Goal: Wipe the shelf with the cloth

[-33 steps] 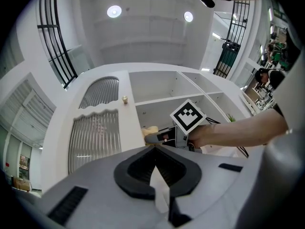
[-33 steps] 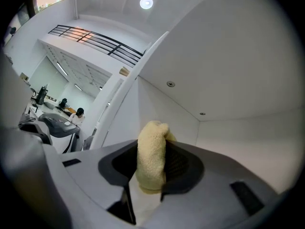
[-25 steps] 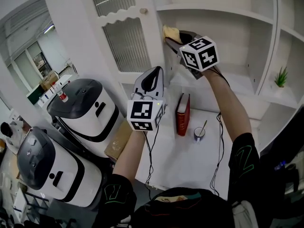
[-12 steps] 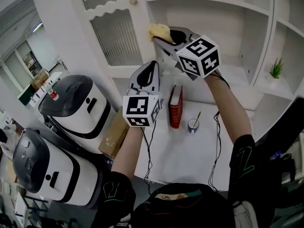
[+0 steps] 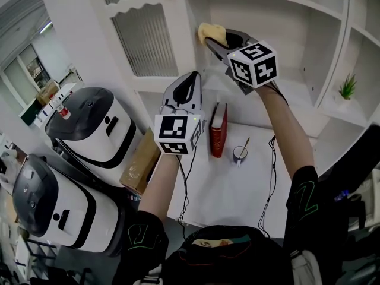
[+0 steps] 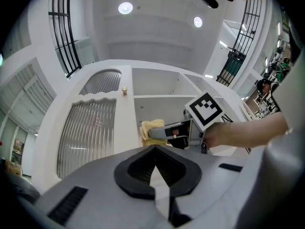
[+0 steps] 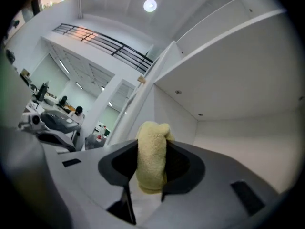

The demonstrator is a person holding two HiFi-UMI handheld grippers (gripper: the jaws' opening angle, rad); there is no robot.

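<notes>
- Firmly between the 2 jaws of the right gripper (image 7: pixel 152 171) sits the yellow cloth (image 7: pixel 151 156); the jaws are closed on it and its rounded top stands out above them.
- Seen from the head view, the cloth (image 5: pixel 211 32) is raised at the left end of the open shelf (image 5: pixel 285 6) compartment, close by the left side wall and just under the upper board. Whether it touches the wall, I cannot tell.
- The right gripper (image 5: pixel 216 42) points up and to the left into this compartment, and its marker cube faces the camera.
- The left gripper (image 5: pixel 189 91) is lower, in front of the cabinet door (image 5: pixel 145 37) with ribbed glass, well apart from the cloth. In its own view the left gripper (image 6: pixel 155 168) has both jaws together with nothing between them.
- Below the 2 grippers, on the white counter (image 5: pixel 219 195), a red book (image 5: pixel 218 129) stands upright, and just beside it is a small cup (image 5: pixel 240 154) with a thin stick in it.
- A small green plant (image 5: pixel 346 88) stands in the compartment on the right.
- At the left of the cabinet are 2 white and dark machines (image 5: pixel 98 129), and a cardboard box (image 5: pixel 138 168) lies between them and the counter.
</notes>
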